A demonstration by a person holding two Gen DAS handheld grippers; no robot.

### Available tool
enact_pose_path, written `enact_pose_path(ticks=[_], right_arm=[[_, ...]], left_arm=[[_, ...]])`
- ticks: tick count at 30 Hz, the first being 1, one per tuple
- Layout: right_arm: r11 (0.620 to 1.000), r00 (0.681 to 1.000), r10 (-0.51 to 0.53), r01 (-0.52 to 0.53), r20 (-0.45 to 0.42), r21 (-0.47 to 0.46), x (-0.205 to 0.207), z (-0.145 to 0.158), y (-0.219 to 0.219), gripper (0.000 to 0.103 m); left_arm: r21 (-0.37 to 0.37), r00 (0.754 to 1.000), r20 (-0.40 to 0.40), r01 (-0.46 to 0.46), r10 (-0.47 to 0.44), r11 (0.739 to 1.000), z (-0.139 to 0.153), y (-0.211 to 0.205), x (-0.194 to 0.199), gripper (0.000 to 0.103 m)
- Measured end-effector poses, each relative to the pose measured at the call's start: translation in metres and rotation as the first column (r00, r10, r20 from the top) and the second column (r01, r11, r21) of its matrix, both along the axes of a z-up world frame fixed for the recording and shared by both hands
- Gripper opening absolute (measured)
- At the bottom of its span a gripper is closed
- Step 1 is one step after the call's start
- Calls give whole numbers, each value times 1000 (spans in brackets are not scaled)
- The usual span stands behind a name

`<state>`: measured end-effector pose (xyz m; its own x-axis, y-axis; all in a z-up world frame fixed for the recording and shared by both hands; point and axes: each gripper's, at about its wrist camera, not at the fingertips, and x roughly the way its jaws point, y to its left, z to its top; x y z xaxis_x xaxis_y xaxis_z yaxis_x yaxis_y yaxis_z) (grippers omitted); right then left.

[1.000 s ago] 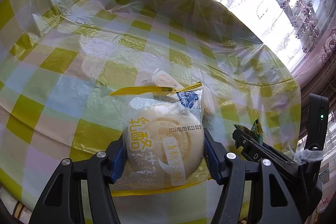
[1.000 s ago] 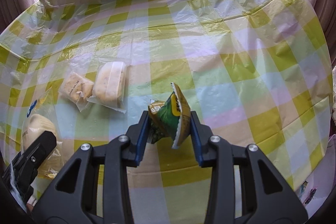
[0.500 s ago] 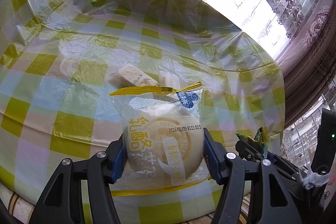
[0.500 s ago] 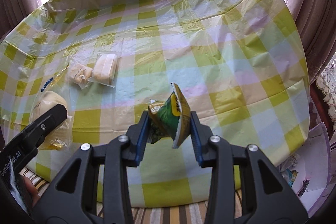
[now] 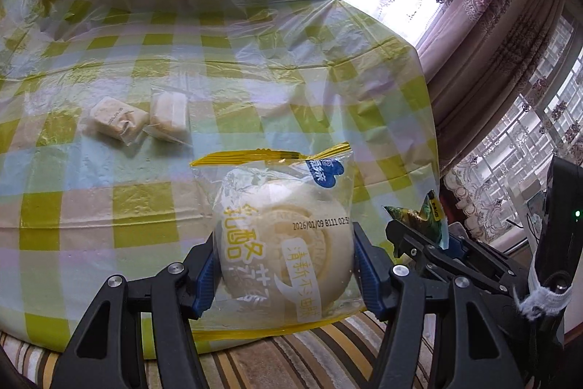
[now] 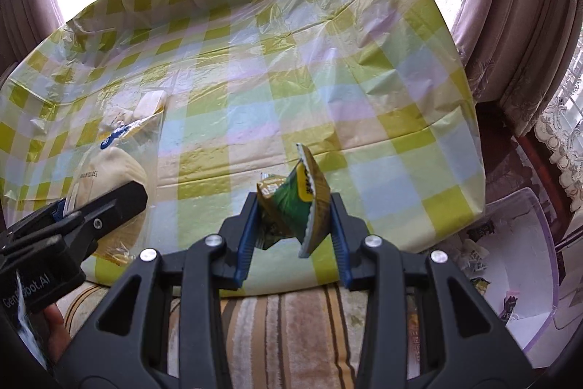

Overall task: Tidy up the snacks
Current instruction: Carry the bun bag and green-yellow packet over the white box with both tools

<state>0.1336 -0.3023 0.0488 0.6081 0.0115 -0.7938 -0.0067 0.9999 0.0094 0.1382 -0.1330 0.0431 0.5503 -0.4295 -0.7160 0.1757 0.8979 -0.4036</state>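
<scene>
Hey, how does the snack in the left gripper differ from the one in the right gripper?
The round pastry in the left gripper is pale and sits in a clear wrapper with a yellow edge; the green packet in the right gripper is opaque green and yellow. The round pastry is wider, so the left jaws stand further apart. The green packet is crumpled and tilted. Both are clamped and held off the table.

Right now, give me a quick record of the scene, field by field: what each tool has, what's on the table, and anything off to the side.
left tool: shut on round pastry in clear wrapper
right tool: shut on crumpled green and yellow snack packet
table: checked plastic cloth, yellow and pastel squares
on table: two small wrapped pastries, side by side, apart from both tools
beside table: clear plastic bin with a few snack packets inside
</scene>
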Motion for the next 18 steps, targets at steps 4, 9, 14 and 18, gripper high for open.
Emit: enact_pose_path(ticks=[4, 9, 14, 18], right_arm=[[1000, 1000, -27, 27, 3, -5, -10, 3, -26, 41], [996, 996, -87, 87, -4, -11, -23, 2, -70, 41], [985, 986, -169, 169, -10, -21, -35, 1, -120, 41], [973, 973, -233, 232, -12, -15, -43, -1, -157, 41]], left_arm=[[11, 997, -14, 73, -73, 997, 1, -29, -2, 64], [38, 984, -21, 176, -175, 984, 4, -67, -7, 64], [59, 961, -41, 277, -275, 959, 2, -107, -11, 64], [76, 933, -55, 359, -355, 930, 1, -141, -15, 64]])
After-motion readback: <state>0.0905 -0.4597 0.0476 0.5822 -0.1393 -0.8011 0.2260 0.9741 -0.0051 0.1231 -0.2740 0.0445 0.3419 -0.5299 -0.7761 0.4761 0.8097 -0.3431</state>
